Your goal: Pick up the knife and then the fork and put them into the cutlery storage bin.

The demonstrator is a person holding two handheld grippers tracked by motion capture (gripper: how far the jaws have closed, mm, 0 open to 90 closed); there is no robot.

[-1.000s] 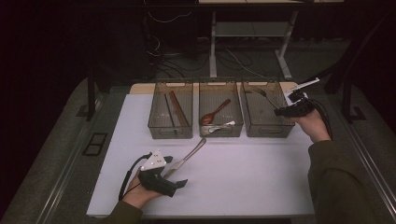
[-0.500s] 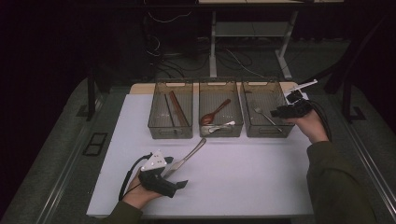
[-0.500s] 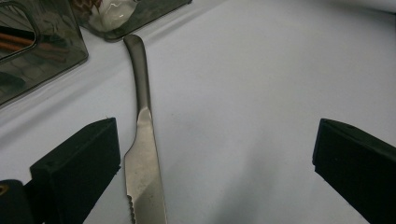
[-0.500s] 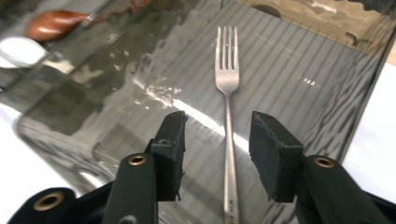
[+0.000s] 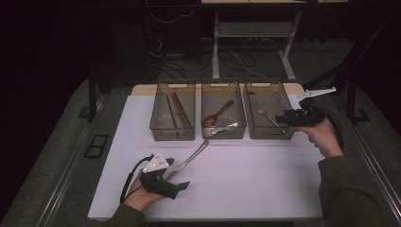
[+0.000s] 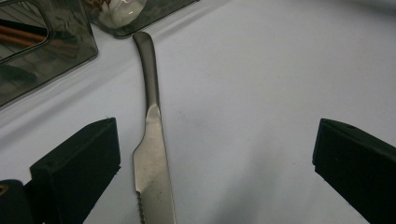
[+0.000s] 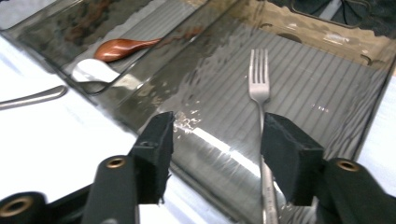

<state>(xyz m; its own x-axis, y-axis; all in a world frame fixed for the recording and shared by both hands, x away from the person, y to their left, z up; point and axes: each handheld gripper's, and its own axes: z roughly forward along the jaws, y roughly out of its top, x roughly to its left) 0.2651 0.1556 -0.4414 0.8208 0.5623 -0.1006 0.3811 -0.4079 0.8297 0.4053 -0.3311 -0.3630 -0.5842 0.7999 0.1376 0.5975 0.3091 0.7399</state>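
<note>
Your left tool [image 5: 176,181]: spread, knife [image 6: 152,154] between jaws, near table's [image 5: 265,189] front edge | your right tool [image 7: 215,140]: just been opening, empty, fork [image 7: 259,84] lying in right bin [image 5: 250,124]

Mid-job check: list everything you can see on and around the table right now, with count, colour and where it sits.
Knife: one, silver, flat on the mat in front of the bins, blade between the left gripper's open jaws.
Fork: one, silver, lying in the right bin.
Bins: three, clear grey, in a row at the far side of the mat.
Wooden spoon: one, reddish brown, middle bin.
White spoon: one, middle bin, near its front wall.
Chopsticks: brown, left bin; count unclear.
Mat: one, white, covering the table.
Left gripper: black, jaws open, low over the knife blade.
Right gripper: black, beside the right bin; jaws have just been opening, nothing gripped.
</note>
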